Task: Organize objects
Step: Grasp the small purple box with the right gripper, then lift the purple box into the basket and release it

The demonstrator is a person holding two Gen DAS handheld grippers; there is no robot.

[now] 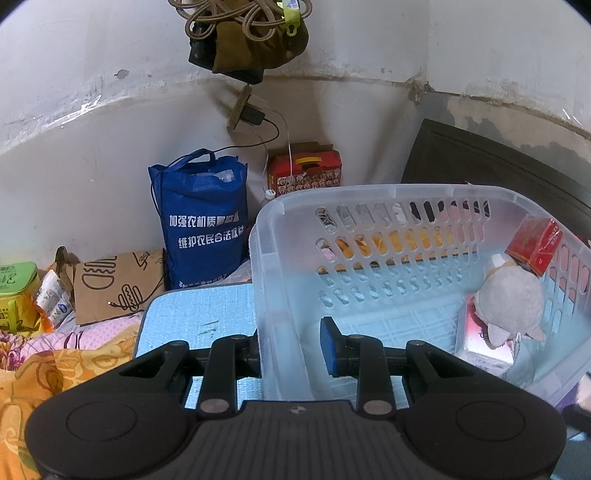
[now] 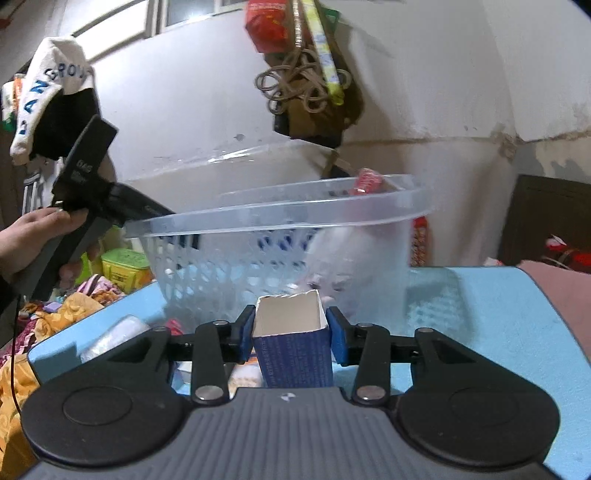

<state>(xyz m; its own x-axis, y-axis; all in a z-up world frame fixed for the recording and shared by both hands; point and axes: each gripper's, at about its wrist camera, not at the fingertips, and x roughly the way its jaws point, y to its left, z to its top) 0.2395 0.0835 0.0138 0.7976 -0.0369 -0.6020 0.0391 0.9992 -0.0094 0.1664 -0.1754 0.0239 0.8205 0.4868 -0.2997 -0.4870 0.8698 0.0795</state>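
My left gripper point(image 1: 291, 347) straddles the near-left wall of a clear plastic basket point(image 1: 369, 195), one finger outside and one inside; the basket is tilted, its left side raised. Inside it lie a grey plush toy point(image 1: 509, 299), a red box point(image 1: 535, 243) and a pink-white packet point(image 1: 476, 339). My right gripper point(image 2: 291, 334) is shut on an open-topped blue carton point(image 2: 295, 354), held just in front of the basket point(image 2: 280, 221). The left gripper's body point(image 2: 96, 192) and the hand holding it show at the basket's left rim in the right wrist view.
The basket sits on a light blue mat point(image 1: 199, 317) point(image 2: 509, 314). Behind it stand a blue tote bag point(image 1: 203, 221), a red gift box point(image 1: 306, 173), a brown paper bag point(image 1: 118, 284) and a green container point(image 1: 16, 291). A dark headboard point(image 1: 491, 166) is at the right. Ropes hang on the wall point(image 1: 240, 22).
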